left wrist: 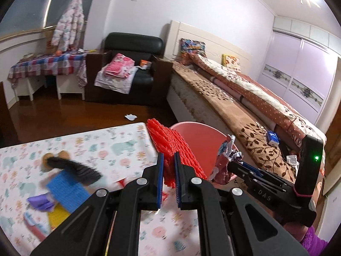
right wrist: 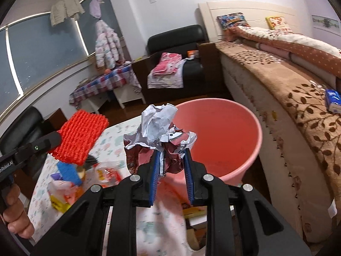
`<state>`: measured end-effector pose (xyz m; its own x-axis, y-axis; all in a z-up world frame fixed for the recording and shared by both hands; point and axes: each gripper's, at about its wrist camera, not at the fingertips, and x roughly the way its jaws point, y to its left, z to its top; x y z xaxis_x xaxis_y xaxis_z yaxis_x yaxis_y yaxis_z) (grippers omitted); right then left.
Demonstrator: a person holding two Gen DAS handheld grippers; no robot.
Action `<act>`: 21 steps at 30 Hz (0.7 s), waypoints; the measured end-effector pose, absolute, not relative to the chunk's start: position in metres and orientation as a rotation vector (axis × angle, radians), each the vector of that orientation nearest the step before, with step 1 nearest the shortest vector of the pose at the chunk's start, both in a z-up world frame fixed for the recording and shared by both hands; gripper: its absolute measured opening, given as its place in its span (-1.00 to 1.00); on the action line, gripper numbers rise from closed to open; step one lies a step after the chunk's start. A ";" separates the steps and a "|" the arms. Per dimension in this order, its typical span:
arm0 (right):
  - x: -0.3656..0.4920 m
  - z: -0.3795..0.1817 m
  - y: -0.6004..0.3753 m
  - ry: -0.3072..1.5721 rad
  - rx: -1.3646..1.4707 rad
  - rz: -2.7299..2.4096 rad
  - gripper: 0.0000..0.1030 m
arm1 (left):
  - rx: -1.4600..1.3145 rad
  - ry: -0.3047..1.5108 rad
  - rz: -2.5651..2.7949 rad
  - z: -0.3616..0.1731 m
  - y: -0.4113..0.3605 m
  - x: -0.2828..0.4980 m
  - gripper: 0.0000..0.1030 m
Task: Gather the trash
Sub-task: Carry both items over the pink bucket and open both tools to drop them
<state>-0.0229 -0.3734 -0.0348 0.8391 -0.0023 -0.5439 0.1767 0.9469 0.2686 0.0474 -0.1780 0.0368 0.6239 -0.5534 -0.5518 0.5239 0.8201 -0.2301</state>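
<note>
I hold both grippers pointing forward and a little downward toward the round pink plastic bucket, which stands between the bed with the brown leaf-pattern blanket and the table with the white animal-print cloth.

My left gripper has its jaws closed almost fully on a flat piece of red foam netting. The netting stands up between the blue pads and its upper end reaches beside the near rim of the bucket, on the table side.

My right gripper is only partly closed, its blue pads pressing on a crumpled ball of white and dark red paper. The ball is in front of the bucket mouth; whether it is already above the opening I cannot tell surely.

The left wrist view shows the whole right gripper from the side, over the bed side of the bucket, and also a white scrap on the dark wooden floor beyond the bucket. The right wrist view shows the bucket's inside, and the fingers of my left hand around the handle.
</note>
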 end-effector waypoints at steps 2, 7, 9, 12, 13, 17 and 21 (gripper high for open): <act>-0.021 -0.038 -0.380 0.566 0.309 -0.127 -0.56 | -0.030 0.660 -0.635 0.032 -0.196 0.055 -0.83; -0.015 -0.045 -0.393 0.576 0.311 -0.169 -0.56 | -0.004 0.702 -0.654 0.016 -0.231 0.070 -0.83; -0.012 -0.049 -0.400 0.582 0.325 -0.181 -0.55 | 0.005 0.722 -0.657 0.008 -0.243 0.077 -0.83; -0.009 -0.053 -0.409 0.584 0.338 -0.192 -0.56 | 0.008 0.750 -0.660 -0.001 -0.252 0.084 -0.83; -0.008 -0.054 -0.411 0.587 0.341 -0.196 -0.55 | 0.009 0.759 -0.660 -0.005 -0.256 0.086 -0.83; -0.003 -0.060 -0.415 0.592 0.347 -0.209 -0.55 | 0.017 0.776 -0.657 -0.013 -0.260 0.092 -0.82; -0.001 -0.062 -0.417 0.593 0.346 -0.216 -0.55 | 0.007 0.782 -0.650 -0.017 -0.259 0.093 -0.33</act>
